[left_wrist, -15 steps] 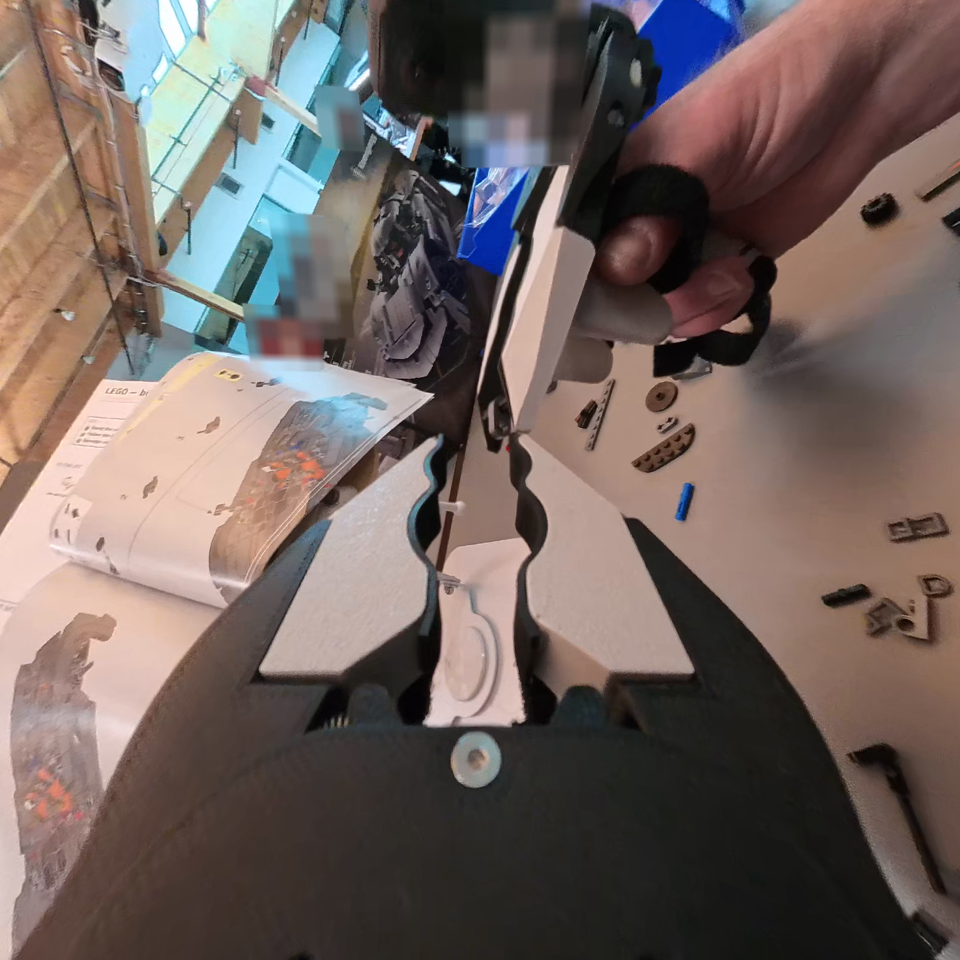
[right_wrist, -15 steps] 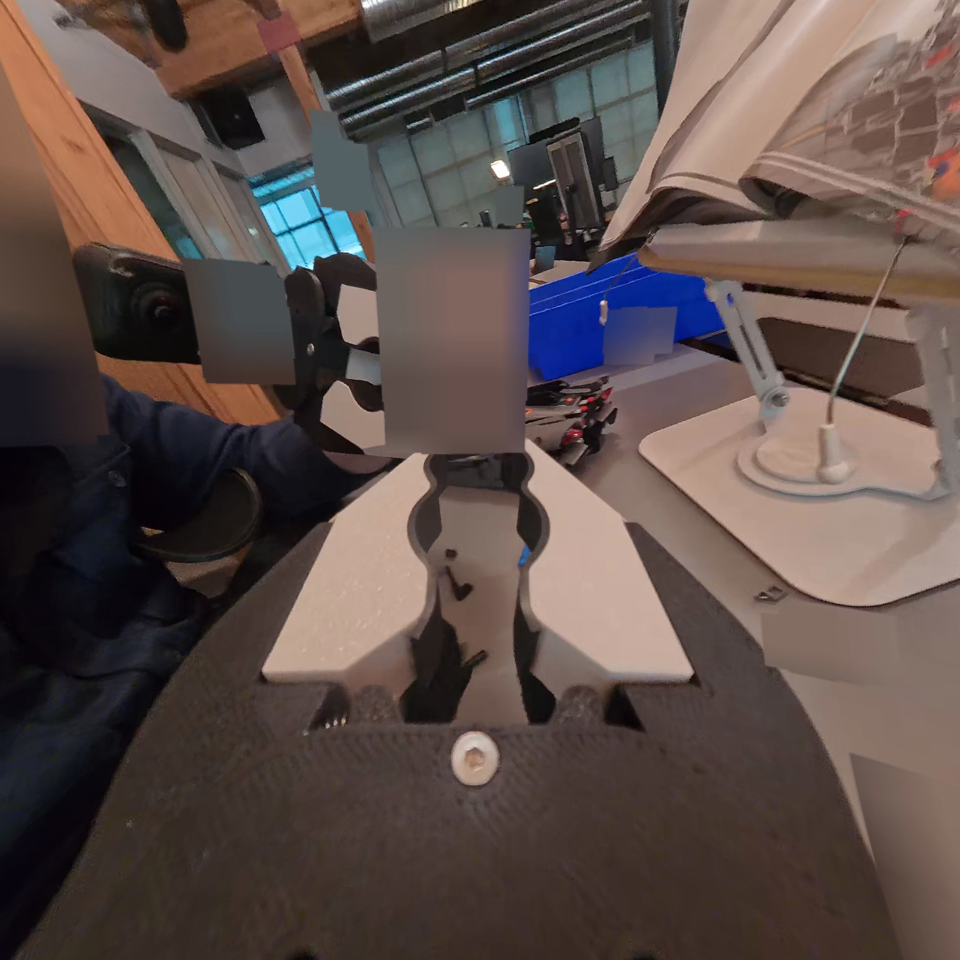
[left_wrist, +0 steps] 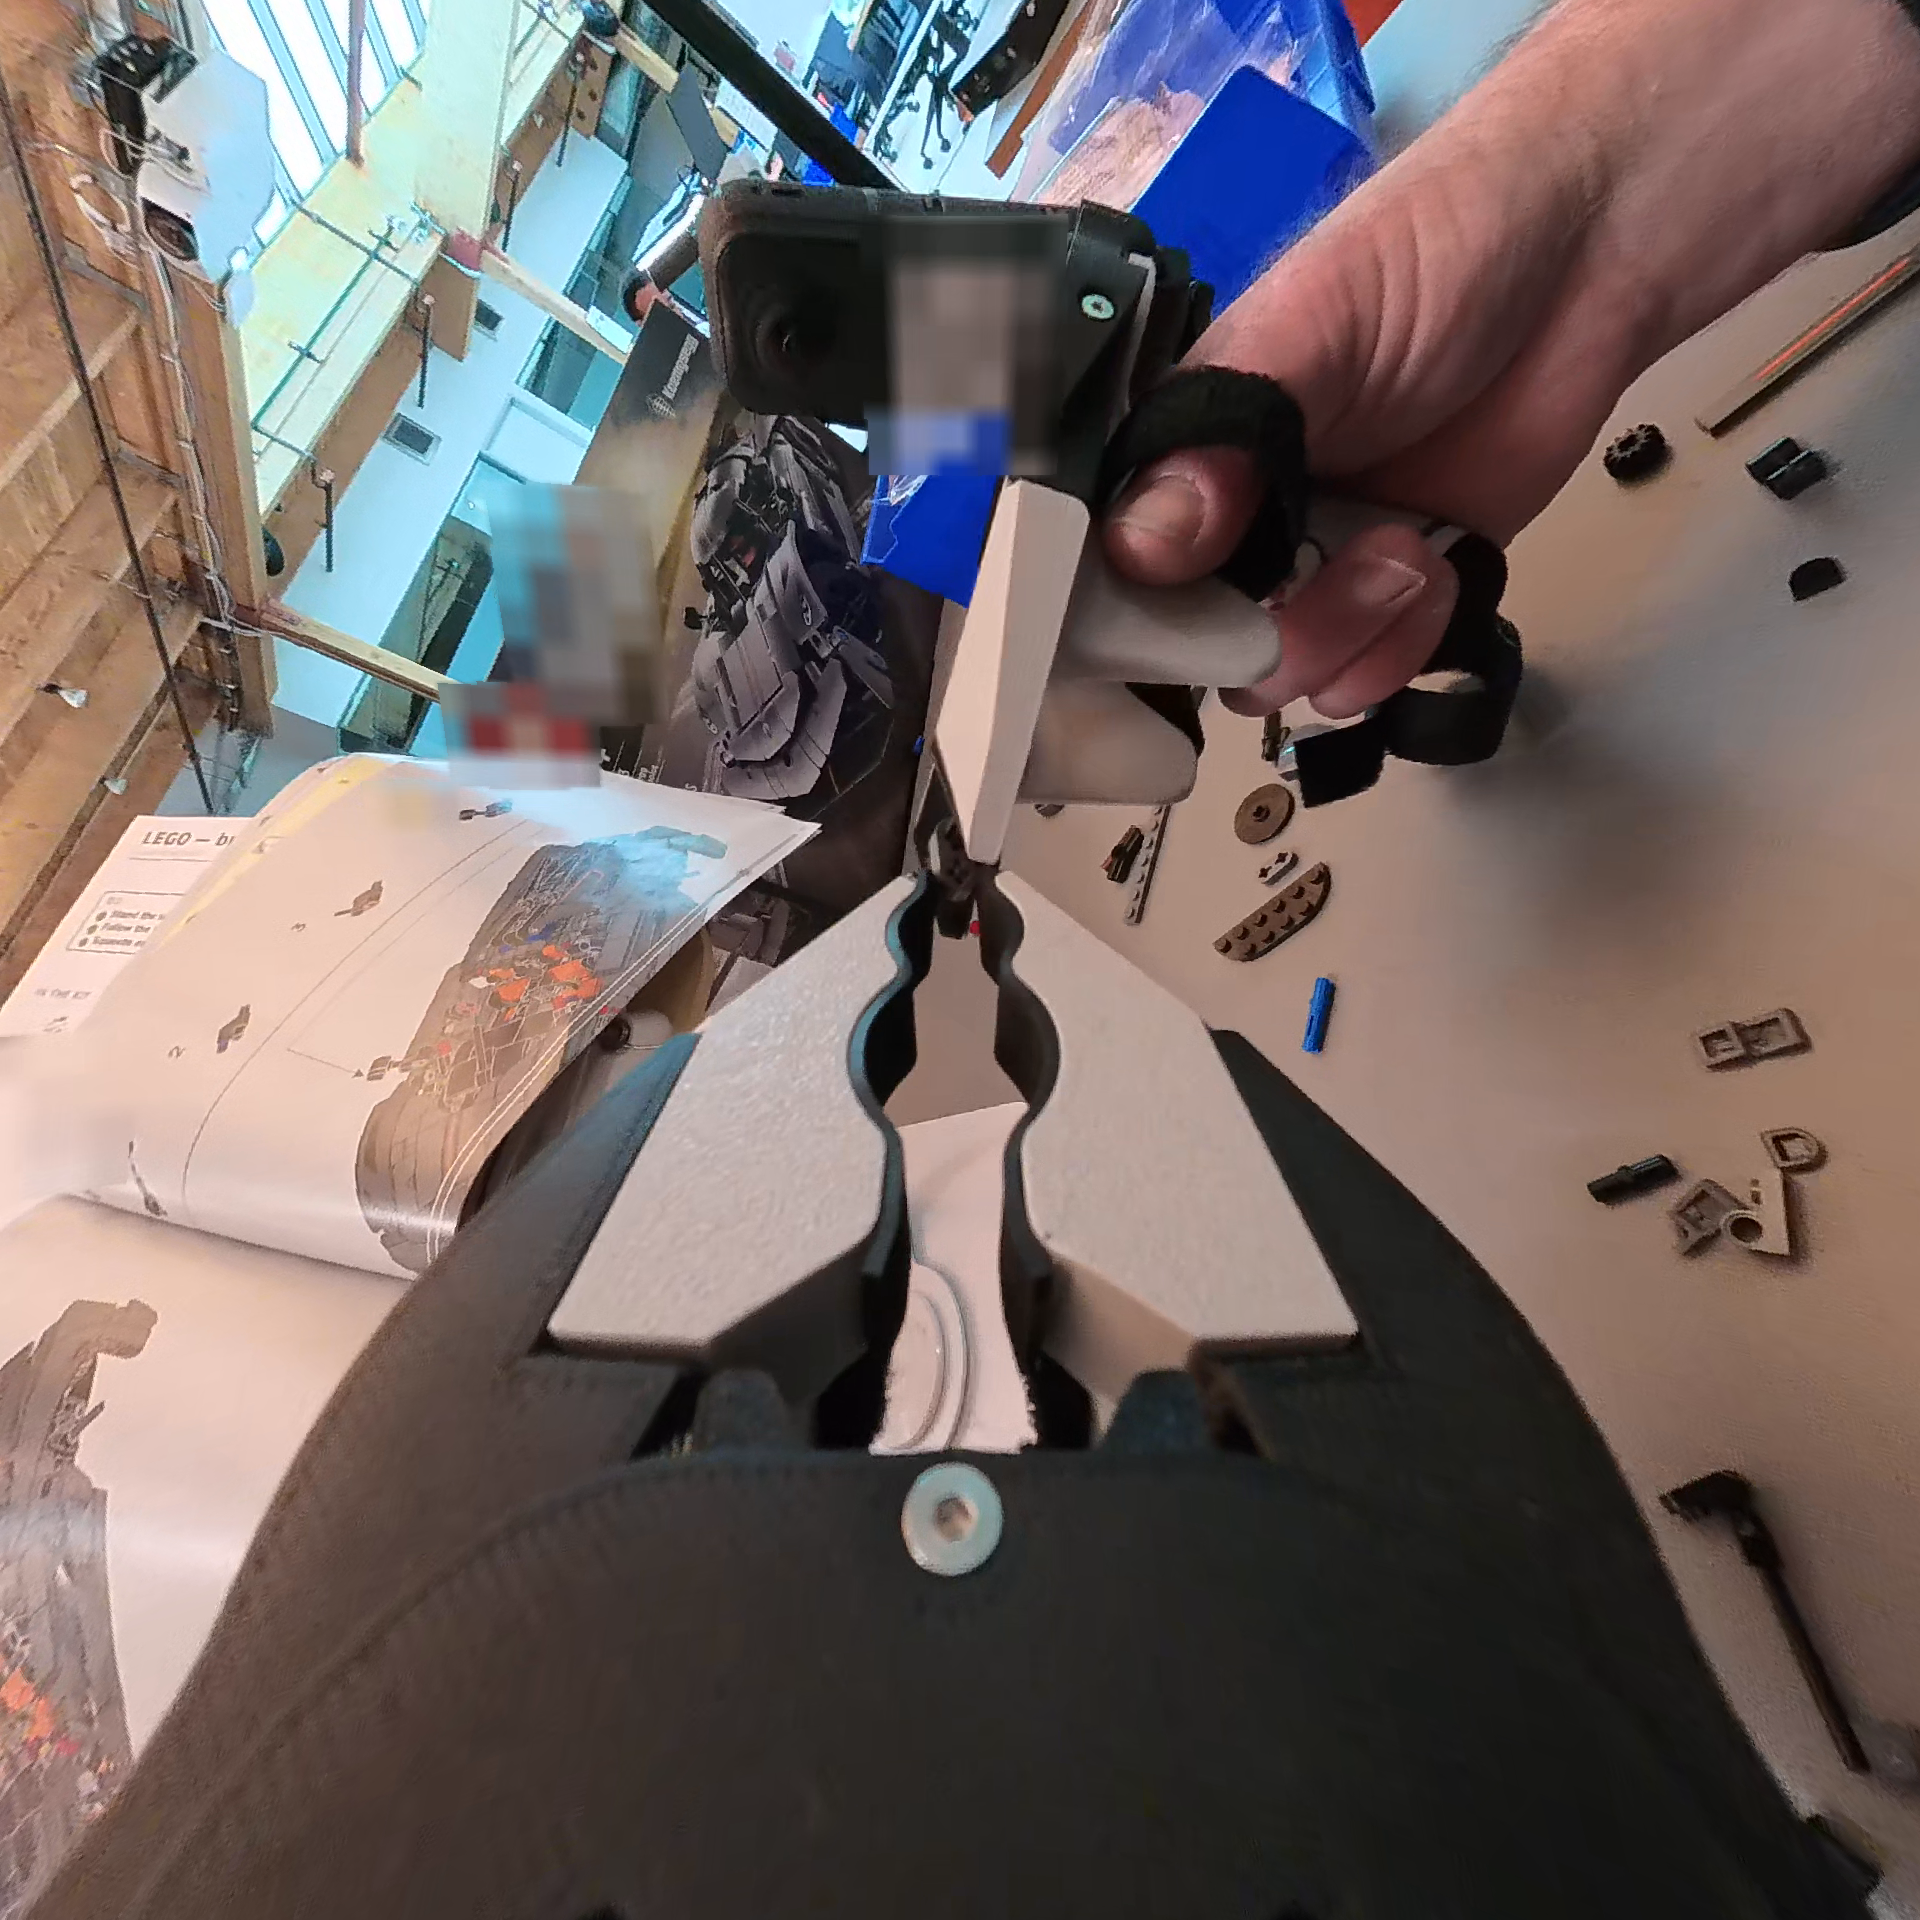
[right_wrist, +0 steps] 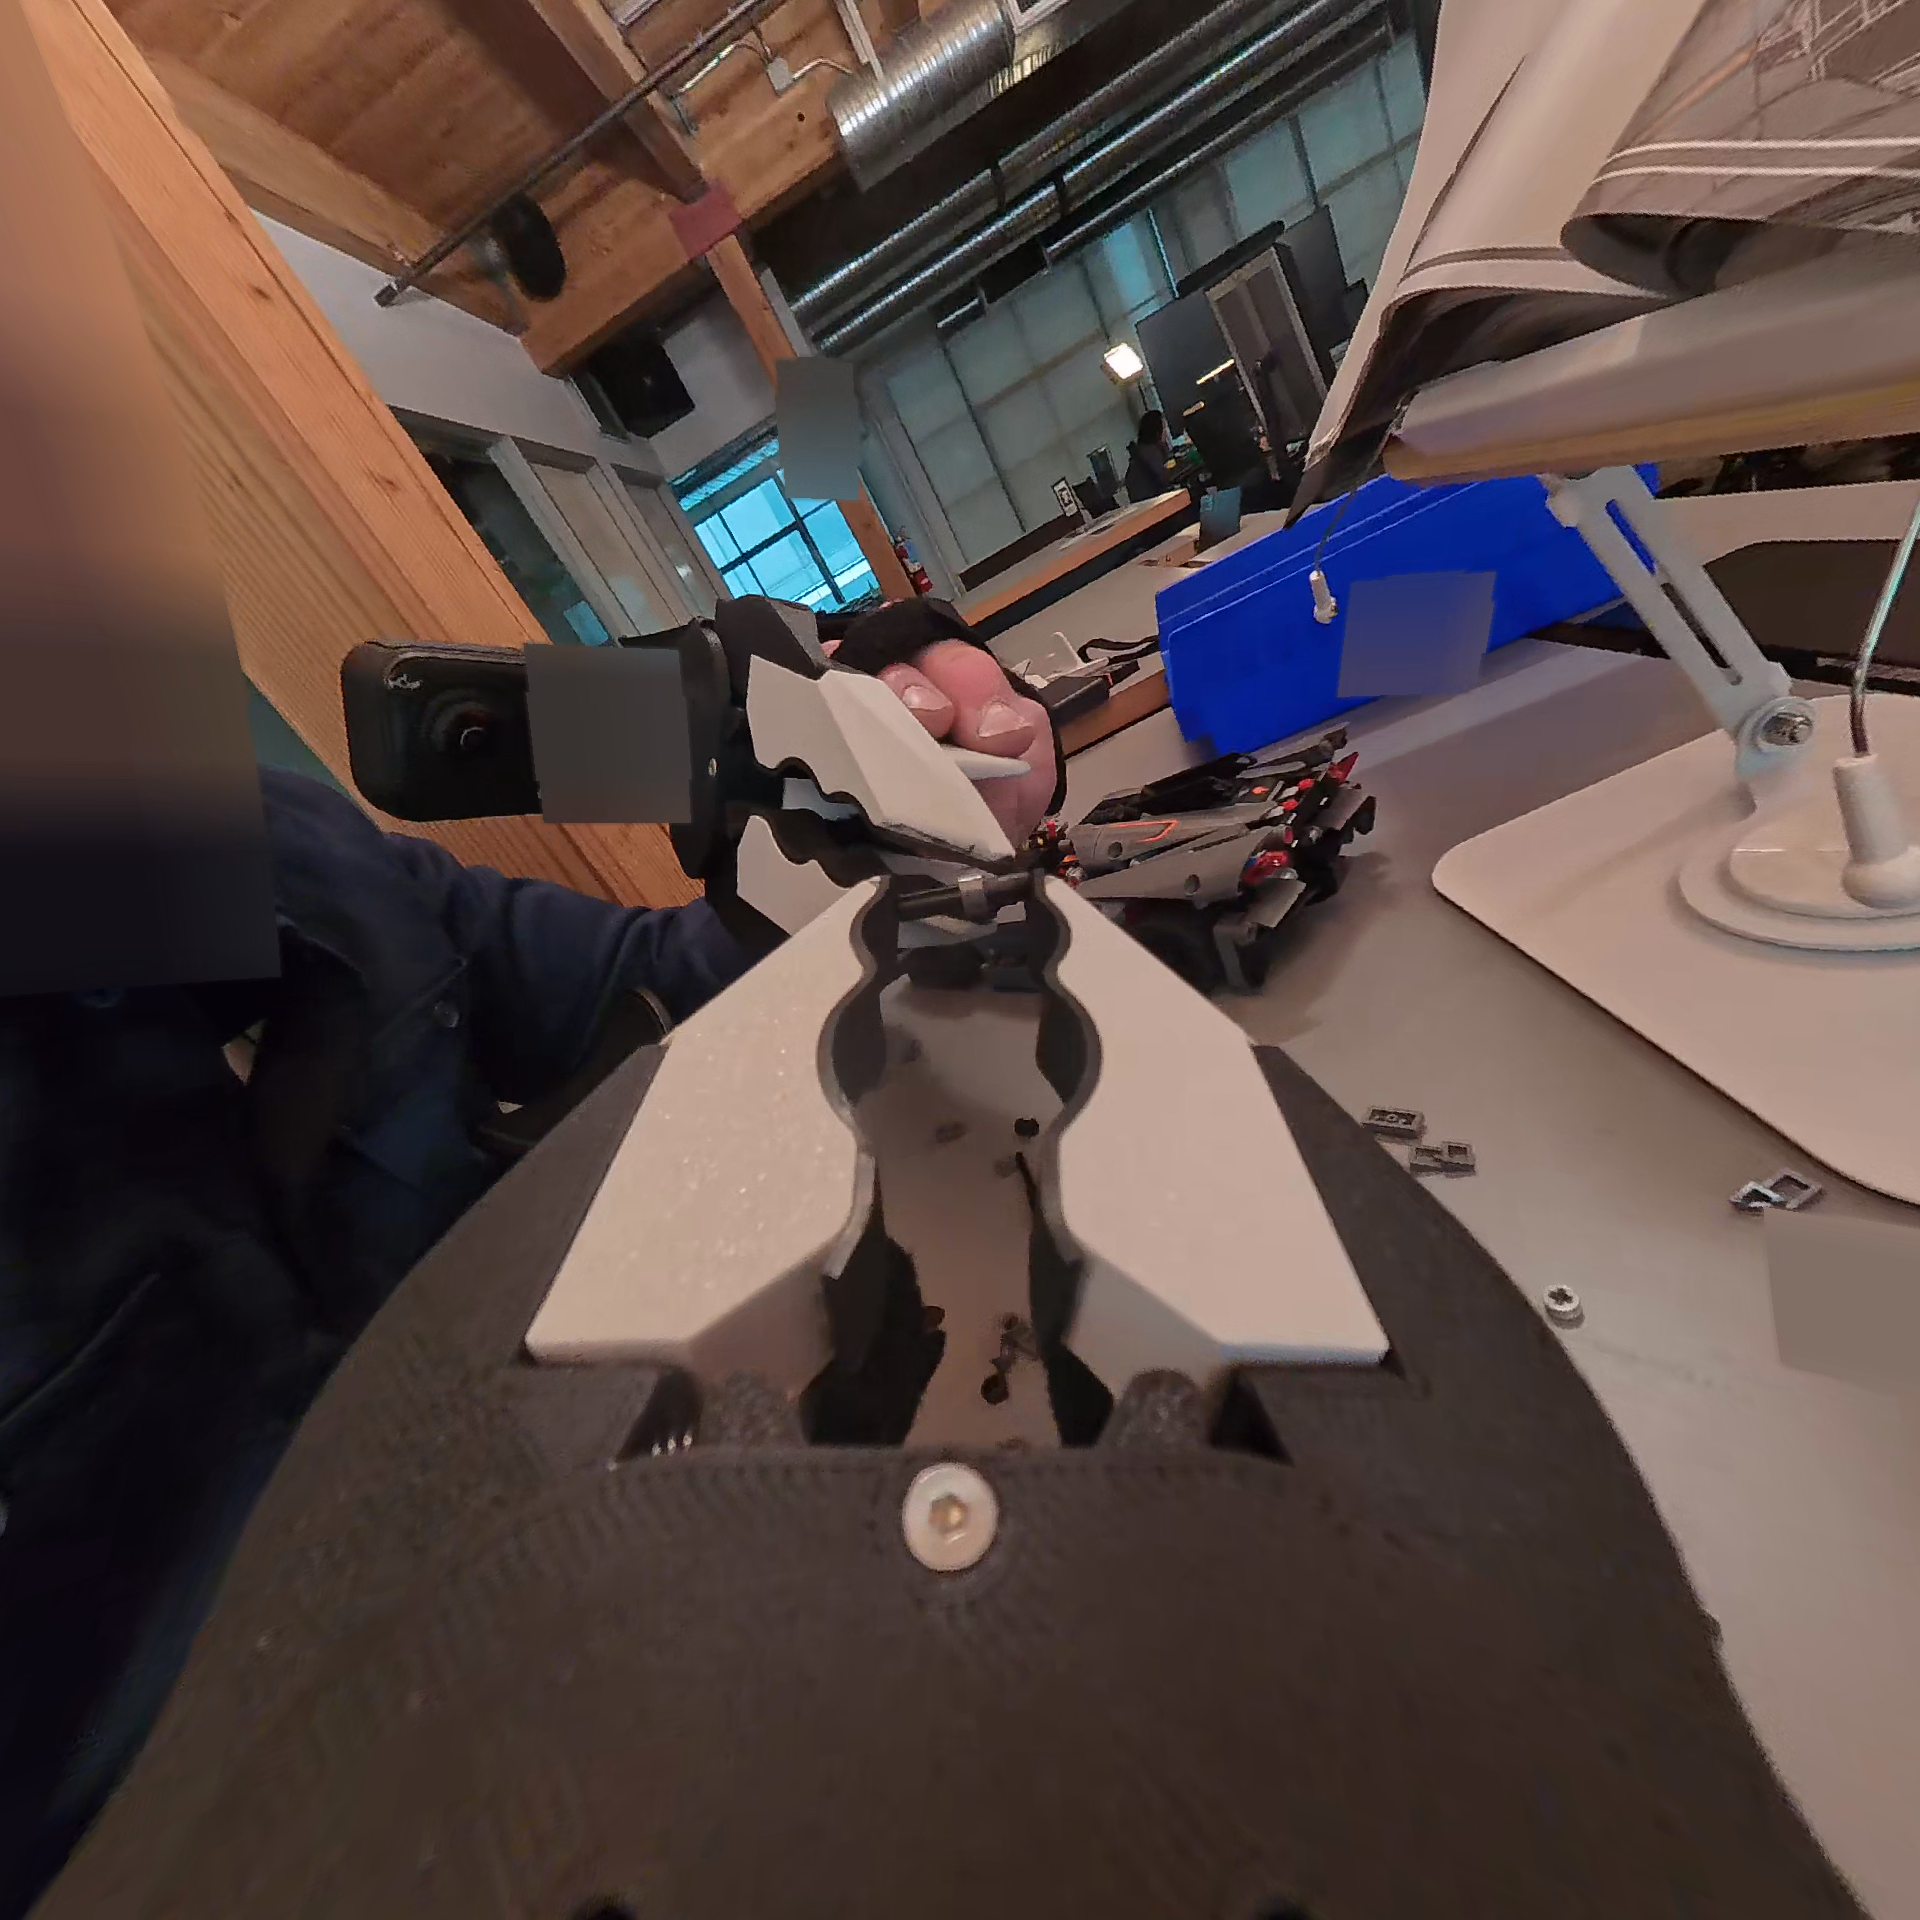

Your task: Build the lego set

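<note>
Claw state first: your right claw is clamped on a small dark pin piece; your left claw meets it tip to tip, nearly together, grip unclear. Half-built model sits on the table at 1 o'clock. Loose parts still scattered; much building remains.

Both wrist views are bright, lit evenly by daylight. In the left view, pale blue-white windows at upper left are overexposed. The table shows only soft, faint shadows under the loose parts. Strong wide-angle distortion bends lines towards the edges; the booklet smears at the left margin. In the right view, far windows and a lamp glow against a dim ceiling, and the sleeve lies in deep shade.
</note>
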A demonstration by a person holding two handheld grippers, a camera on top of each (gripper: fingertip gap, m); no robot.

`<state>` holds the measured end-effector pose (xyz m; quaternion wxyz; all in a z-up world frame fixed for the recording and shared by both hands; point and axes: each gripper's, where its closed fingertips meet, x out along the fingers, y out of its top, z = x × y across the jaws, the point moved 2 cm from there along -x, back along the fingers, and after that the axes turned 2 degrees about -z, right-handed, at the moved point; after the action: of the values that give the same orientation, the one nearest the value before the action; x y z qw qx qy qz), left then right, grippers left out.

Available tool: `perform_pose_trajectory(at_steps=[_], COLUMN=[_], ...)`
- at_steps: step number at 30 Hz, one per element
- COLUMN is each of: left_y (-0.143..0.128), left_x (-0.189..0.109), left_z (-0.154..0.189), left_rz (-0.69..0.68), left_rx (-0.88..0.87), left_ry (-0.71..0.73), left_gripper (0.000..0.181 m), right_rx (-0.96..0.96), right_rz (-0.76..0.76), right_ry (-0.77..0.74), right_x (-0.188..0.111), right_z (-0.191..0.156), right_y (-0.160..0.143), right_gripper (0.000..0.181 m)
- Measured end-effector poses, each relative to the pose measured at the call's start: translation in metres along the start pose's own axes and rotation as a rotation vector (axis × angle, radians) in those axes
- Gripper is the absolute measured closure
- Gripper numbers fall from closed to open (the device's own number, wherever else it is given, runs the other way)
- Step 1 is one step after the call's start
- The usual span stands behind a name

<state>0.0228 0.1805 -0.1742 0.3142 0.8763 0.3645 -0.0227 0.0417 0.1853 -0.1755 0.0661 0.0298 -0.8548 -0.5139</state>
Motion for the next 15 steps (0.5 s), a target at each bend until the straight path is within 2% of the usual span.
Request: perform_pose_trajectory(at_steps=[5,7,9,15], left_y=[0.0002,0.0008,0.0021,0.0023], left_x=[-0.0019,-0.0028,-0.0038,-0.0063], left_z=[-0.0005,-0.0012,-0.0021,-0.0049], left_rz=[0.014,0.030,0.057,0.124], left_rx=[-0.034,-0.070,-0.122,-0.317], left_ry=[-0.026,-0.045,-0.068,-0.180], left_gripper=[0.177,0.177,0.177,0.177], right_rx=[-0.010,-0.034,-0.065,-0.298], right_rz=[0.001,0.008,0.007,-0.060], right_ry=[0.000,-0.030,-0.050,-0.189], right_x=[0.0013,0.0009,0.0001,-0.0041], right_z=[-0.0012,0.0011,0.0007,-0.0009], right_y=[0.0005,0.0021,0.0038,0.0061], right_gripper=[0.158,0.150,0.149,0.148])
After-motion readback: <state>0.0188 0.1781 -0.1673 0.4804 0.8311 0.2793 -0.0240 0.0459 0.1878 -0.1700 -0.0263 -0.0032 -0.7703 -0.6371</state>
